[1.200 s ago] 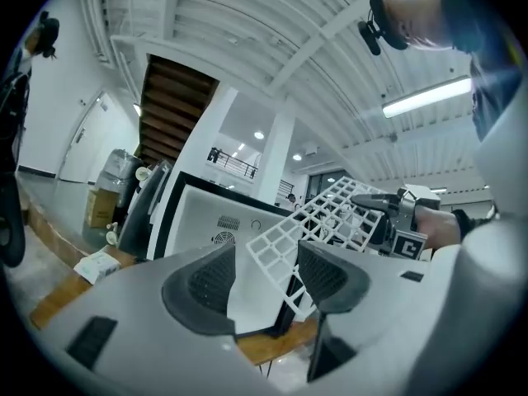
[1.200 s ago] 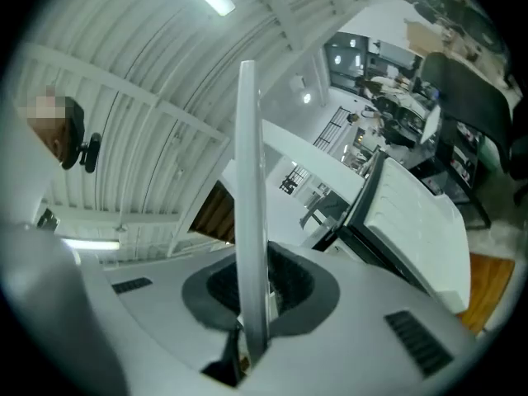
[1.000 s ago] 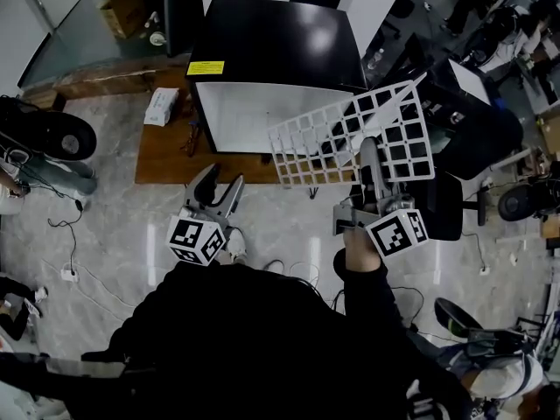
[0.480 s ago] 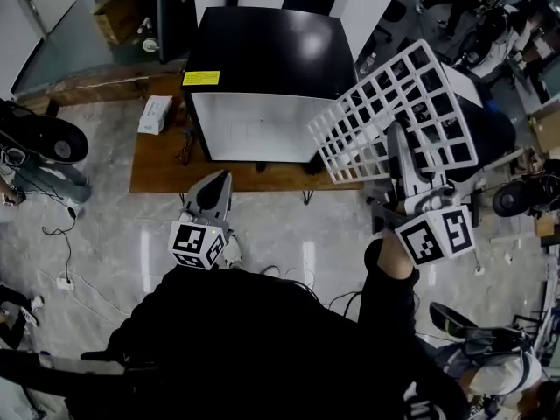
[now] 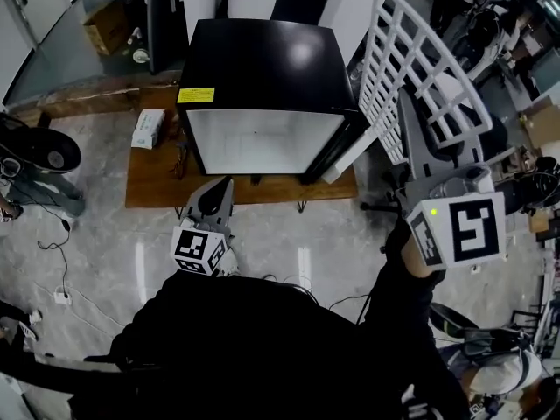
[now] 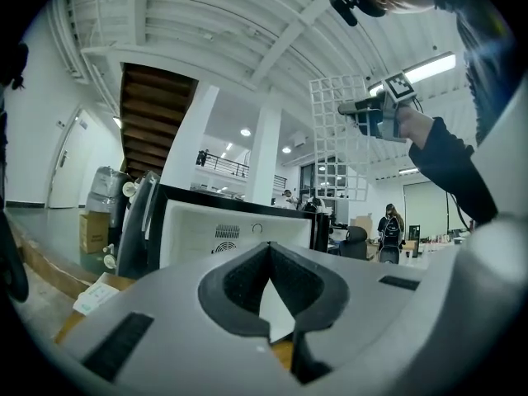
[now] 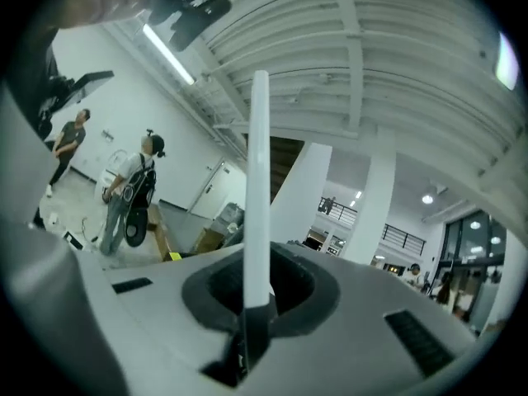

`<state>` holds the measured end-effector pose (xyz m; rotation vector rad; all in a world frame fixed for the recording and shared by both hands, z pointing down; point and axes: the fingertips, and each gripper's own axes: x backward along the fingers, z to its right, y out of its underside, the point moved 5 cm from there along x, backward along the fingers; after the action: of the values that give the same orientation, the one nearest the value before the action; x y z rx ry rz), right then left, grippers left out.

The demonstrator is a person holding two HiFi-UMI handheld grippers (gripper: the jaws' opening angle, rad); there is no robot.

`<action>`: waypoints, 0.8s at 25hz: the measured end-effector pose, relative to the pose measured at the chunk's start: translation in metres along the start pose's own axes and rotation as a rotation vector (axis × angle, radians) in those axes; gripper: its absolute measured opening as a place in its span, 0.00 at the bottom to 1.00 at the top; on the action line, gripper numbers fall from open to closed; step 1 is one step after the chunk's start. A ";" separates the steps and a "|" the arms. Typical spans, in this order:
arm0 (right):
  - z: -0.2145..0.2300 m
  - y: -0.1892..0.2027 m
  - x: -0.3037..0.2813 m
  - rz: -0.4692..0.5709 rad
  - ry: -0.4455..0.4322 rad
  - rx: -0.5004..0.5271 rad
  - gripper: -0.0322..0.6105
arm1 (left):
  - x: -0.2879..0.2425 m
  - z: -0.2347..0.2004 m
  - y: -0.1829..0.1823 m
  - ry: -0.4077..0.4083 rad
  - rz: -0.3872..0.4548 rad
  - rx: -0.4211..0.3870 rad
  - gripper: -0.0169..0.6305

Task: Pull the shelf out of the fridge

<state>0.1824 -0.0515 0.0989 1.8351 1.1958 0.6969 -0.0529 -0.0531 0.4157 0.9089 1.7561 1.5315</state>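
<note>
A black mini fridge point(image 5: 262, 68) stands open, its white inside point(image 5: 262, 138) facing me and its door point(image 5: 346, 151) swung to the right. The white wire shelf point(image 5: 411, 59) is outside the fridge, raised high at the right and tilted nearly upright. My right gripper point(image 5: 409, 116) is shut on its lower edge. In the right gripper view the shelf point(image 7: 258, 180) runs edge-on as a white bar between the jaws of the right gripper point(image 7: 250, 308). My left gripper point(image 5: 216, 192) hangs shut and empty in front of the fridge. The left gripper view shows the fridge point(image 6: 239, 225) and the held shelf point(image 6: 342, 139).
The fridge rests on a low wooden platform point(image 5: 149, 178) with a white box point(image 5: 147, 129) on it. Cables lie on the marble floor point(image 5: 87, 252). Office chairs and desks crowd the right side point(image 5: 516, 103). Two people point(image 7: 132, 196) stand in the distance.
The right gripper has lifted the shelf up and to the right, turning it from nearly flat to steeply tilted. The left gripper's jaws have gone from open to shut.
</note>
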 end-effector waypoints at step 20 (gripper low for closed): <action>-0.127 0.049 -0.180 -0.342 -0.175 0.449 0.10 | -0.026 -0.057 0.001 -0.012 0.004 -0.008 0.04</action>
<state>0.0335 -0.1852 0.2035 1.9243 1.5859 0.0741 -0.0852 -0.1066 0.4239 0.9166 1.7399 1.5310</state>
